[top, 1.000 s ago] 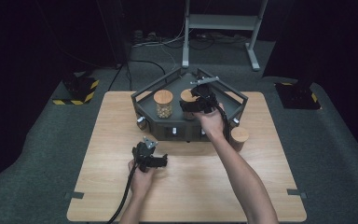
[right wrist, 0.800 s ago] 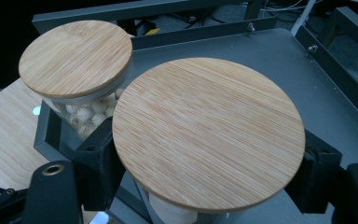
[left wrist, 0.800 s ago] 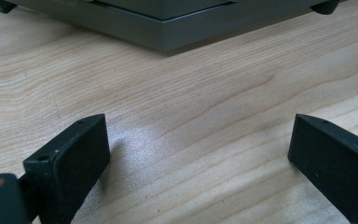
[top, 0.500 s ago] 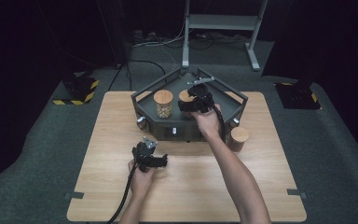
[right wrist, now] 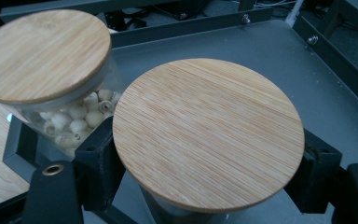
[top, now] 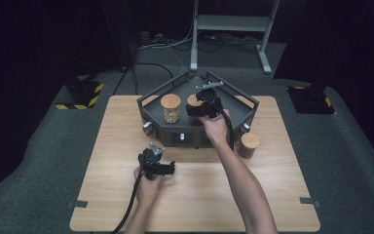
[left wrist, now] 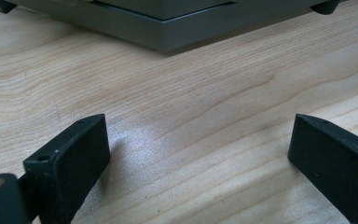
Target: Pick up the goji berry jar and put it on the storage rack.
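Wooden table (top: pixel 102 146), right gripper (right wrist: pixel 205 186) clamping bamboo-lidded jar (right wrist: pixel 208 133), seemingly above grey tray (right wrist: pixel 279 56), left gripper (left wrist: pixel 200 154) wide open, empty

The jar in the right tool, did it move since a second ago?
Yes. The jar in the right tool slid left on the grey tray, closer to the bean jar.

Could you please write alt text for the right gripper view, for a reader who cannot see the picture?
The right gripper has its two black jaws on either side of a jar with a round bamboo lid, above the floor of a grey metal tray. Beside it, to the left, stands a second lidded jar holding pale round pieces.
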